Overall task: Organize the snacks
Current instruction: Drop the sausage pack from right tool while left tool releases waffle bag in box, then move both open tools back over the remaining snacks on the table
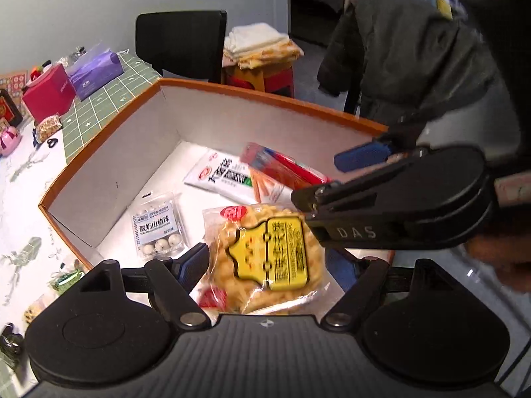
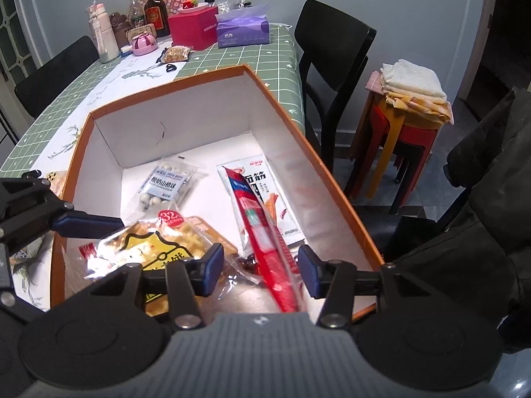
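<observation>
Inside the orange-rimmed box (image 2: 282, 106), the left hand-held gripper (image 1: 268, 265) grasps a yellow-labelled snack pack (image 1: 265, 252); the right hand-held gripper (image 2: 260, 267), marked "DAS", hangs released above a red stick packet (image 2: 265, 238).

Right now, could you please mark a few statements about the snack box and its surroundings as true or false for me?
1. The orange box holds a packet of white balls. True.
2. The right gripper has its jaws clamped shut. False: the jaws stand open, with the long red packet passing between them.
3. A purple tissue pack sits on the green checked tablecloth. True.
4. The red cube box lies inside the orange box. False: it stands on the table beyond the orange box, next to the tissue pack.
</observation>
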